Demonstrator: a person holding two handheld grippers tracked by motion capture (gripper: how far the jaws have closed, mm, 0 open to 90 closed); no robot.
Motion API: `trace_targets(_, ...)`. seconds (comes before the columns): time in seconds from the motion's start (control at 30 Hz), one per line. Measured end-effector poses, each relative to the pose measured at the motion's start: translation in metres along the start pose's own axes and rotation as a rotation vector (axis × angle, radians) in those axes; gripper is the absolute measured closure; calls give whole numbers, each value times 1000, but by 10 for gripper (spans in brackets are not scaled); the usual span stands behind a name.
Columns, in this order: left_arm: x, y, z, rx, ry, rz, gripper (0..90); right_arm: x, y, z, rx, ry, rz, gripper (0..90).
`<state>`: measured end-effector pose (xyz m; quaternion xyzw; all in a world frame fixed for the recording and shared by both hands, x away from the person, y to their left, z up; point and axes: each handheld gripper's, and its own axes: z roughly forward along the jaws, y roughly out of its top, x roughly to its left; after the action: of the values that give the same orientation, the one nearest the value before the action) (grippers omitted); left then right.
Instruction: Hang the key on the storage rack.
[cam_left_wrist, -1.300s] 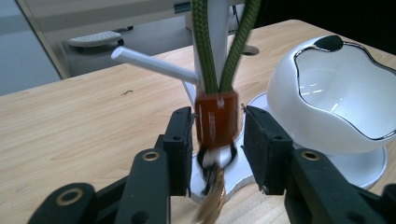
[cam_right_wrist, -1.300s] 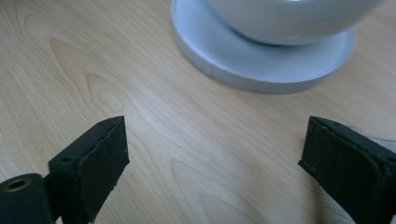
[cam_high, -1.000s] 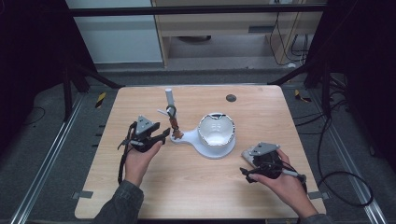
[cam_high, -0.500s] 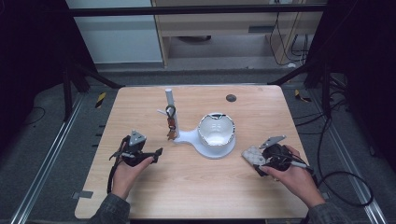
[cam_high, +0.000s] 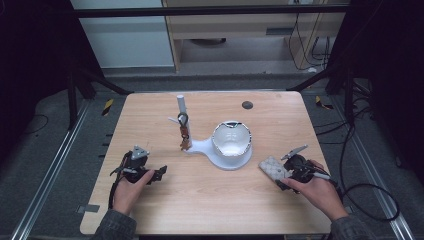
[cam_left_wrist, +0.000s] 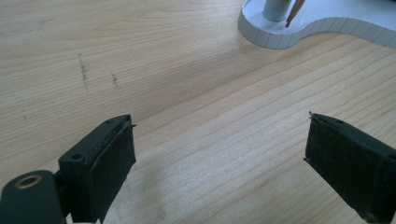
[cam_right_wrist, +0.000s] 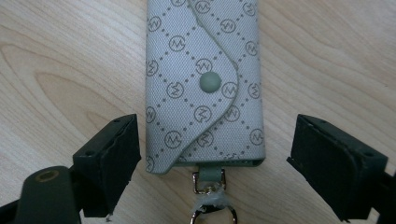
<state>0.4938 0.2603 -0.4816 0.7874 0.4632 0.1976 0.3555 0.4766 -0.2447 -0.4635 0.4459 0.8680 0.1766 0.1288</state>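
Observation:
A grey patterned key pouch (cam_right_wrist: 205, 70) with a snap flap and a metal ring lies flat on the wooden table (cam_high: 210, 200). My right gripper (cam_right_wrist: 215, 140) straddles its ring end; its jaws have just been closing a little, and the pads stand clear of the pouch sides. From above, the pouch (cam_high: 271, 167) sits at the front right, by the right gripper (cam_high: 281, 175). My left gripper (cam_high: 161, 172) rests low at the front left; its jaws have just been opening, and nothing is between them (cam_left_wrist: 219, 135). A keyring with a brown strap (cam_high: 184, 131) hangs on the white post (cam_high: 181, 107).
The post rises from a white stand (cam_high: 210, 150) that also carries a white bowl (cam_high: 231, 140) at the table's middle. The stand's edge (cam_left_wrist: 299, 32) lies ahead of the left gripper. A small dark disc (cam_high: 247, 105) sits near the far edge. Black frame bars flank the table.
My left gripper has drawn back from the post toward the front left, sunk to the table and opened. The right gripper shifted slightly right, and the pouch now lies flat in front of it.

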Motion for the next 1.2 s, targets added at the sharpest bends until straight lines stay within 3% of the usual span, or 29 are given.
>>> trace_targets(0.47,11,-9,5,20,38,-19,67,2,1,12,32,22,18,200)
trace_targets(1.2,14,-13,10,34,47,-29,68,1,1,14,37,25,-24,286)
